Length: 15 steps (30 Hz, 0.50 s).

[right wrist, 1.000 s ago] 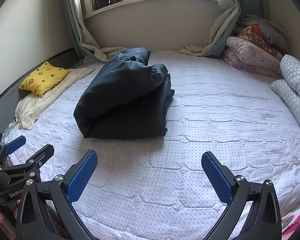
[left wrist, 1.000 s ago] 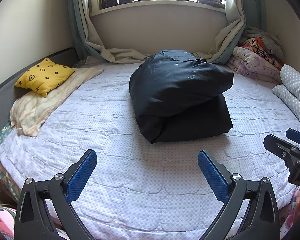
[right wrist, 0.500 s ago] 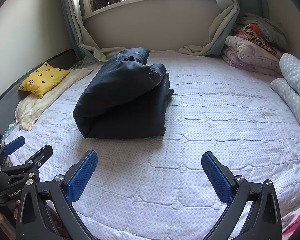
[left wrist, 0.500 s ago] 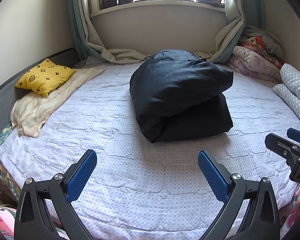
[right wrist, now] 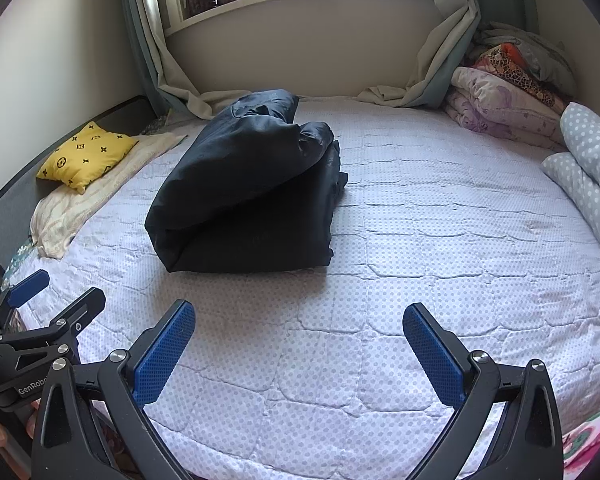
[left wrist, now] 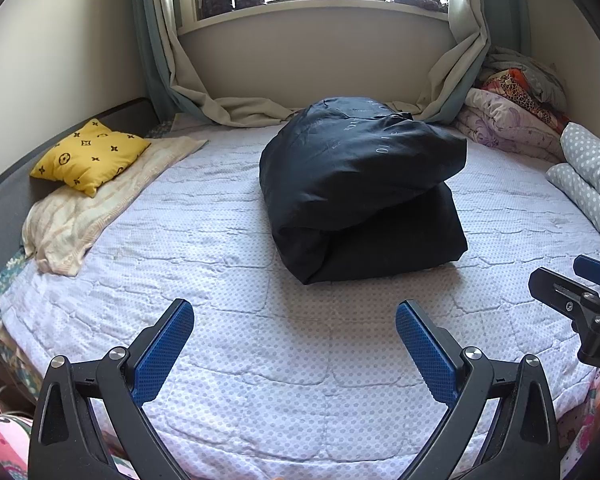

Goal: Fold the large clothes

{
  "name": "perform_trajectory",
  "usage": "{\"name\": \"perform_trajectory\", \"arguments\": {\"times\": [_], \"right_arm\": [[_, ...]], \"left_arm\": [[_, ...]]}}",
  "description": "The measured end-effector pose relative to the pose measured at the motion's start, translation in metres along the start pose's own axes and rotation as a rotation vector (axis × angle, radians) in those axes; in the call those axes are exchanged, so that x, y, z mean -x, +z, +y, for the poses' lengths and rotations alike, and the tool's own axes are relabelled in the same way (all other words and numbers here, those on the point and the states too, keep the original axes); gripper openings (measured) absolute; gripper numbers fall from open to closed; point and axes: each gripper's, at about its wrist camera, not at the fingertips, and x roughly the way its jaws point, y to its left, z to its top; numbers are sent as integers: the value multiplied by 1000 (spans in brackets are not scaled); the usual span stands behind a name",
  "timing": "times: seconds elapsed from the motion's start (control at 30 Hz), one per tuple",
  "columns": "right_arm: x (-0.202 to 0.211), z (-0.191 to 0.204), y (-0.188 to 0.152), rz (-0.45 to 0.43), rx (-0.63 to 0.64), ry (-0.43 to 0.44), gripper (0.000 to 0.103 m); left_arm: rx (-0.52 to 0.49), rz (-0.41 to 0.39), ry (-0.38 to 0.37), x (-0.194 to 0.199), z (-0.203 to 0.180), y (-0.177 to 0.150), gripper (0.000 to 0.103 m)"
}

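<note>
The dark padded garment (left wrist: 360,192) lies folded into a thick bundle on the middle of the bed (left wrist: 300,360), nearer the far edge by the window, its upper layer puffed and slumping over the lower one. The folding looks essentially done; if anything remains, it would be pressing the top layer flat or squaring the near edge. Both tools hang over the near edge of the bed, well apart from the bundle. The left gripper (left wrist: 294,344) has its fingers spread wide and empty, and the right gripper (right wrist: 298,348) likewise.
</note>
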Motion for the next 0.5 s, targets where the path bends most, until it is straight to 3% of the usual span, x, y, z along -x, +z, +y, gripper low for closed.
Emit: {"name": "perform_trajectory", "arguments": {"times": [0.5], "right_arm": [[-1, 2, -2, 9, -1, 6, 103]], "left_arm": [[-22, -6, 6, 2, -4, -2, 103]]}}
